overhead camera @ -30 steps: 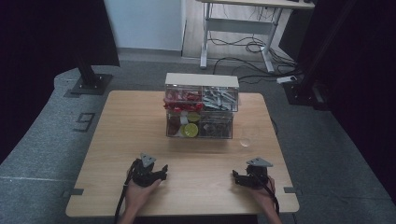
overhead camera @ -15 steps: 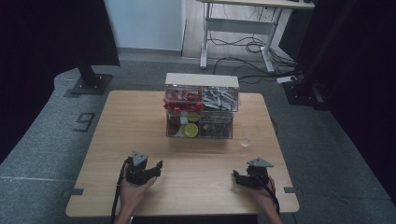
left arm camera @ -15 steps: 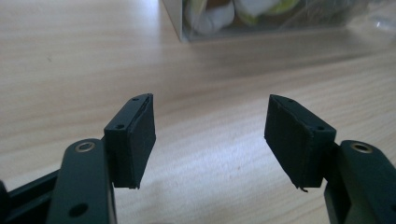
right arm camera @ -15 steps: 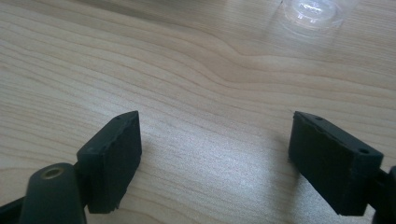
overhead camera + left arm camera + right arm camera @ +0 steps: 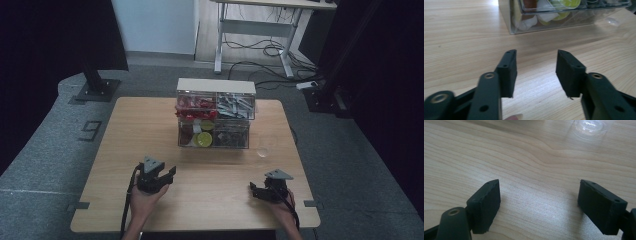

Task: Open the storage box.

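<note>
Left gripper (image 5: 167, 175) fingers just narrowing, nothing between – right gripper (image 5: 256, 192) fingers spread.

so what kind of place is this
Probably a lab or recording studio: a lone wooden table stands on grey carpet, ringed by black curtains, with a desk frame and loose cables behind.

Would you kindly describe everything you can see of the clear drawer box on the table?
The clear drawer box stands upright at the far middle of the wooden table, see-through plastic with a pale top. It holds four compartments, two over two: red pieces upper left, grey pieces upper right, round yellow-green and white items lower left, dark bits lower right. Nothing touches it; a small clear cup stands apart by its right front corner.
</note>
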